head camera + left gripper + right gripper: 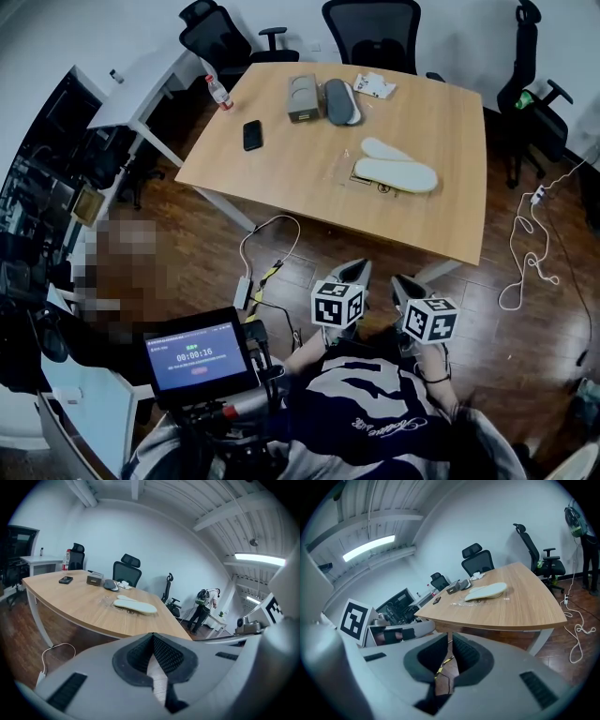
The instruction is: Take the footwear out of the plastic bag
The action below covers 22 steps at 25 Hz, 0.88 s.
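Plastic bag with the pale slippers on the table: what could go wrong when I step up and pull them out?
The white cable loops over the floor between you and the table; stepping in could snag it. The clear plastic bag looks thin and loose, so pinching a slipper may catch film too and drag everything along.

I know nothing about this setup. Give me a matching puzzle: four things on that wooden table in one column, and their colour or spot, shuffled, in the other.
1. phone
2. bottle
3. footwear
4. box

A. cream-white, nearest the person
B. grey, towards the far edge
C. black, lying flat
D. upright at the corner of the table

Pairs: 1-C, 2-D, 3-A, 4-B.
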Available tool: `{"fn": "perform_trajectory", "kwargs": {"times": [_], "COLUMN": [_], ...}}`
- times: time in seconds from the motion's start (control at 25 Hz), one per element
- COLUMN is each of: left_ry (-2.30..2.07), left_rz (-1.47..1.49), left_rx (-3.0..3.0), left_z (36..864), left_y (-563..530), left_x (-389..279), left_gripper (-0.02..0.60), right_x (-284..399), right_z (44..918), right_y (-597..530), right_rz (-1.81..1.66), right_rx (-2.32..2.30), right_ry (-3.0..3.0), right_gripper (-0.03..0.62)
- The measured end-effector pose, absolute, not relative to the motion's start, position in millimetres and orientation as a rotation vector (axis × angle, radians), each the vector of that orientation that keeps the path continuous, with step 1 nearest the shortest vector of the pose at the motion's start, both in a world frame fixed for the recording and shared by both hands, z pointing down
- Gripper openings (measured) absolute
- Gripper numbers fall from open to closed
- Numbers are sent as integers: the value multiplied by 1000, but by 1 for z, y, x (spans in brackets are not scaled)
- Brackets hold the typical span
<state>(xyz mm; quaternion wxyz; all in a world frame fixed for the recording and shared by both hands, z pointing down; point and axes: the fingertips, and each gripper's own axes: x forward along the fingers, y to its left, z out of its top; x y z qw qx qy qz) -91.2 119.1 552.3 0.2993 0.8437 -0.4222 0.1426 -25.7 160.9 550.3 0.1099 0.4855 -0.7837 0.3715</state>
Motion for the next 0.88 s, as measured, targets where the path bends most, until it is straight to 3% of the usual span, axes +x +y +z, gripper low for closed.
{"fn": "perform_trajectory", "kwargs": {"times": [0.88], "left_ry": [-1110], "left_rz": [392], "left_rx": [2241], "left_z": [553], "left_y": [124], "left_x": [-86], "left_gripper": [3], "right_x": [-18], "right_z": [551], "right_y": [167], "right_rz": [1085], "right_rx": [1443], "right_ry": [-2295], "right_gripper": [28]}}
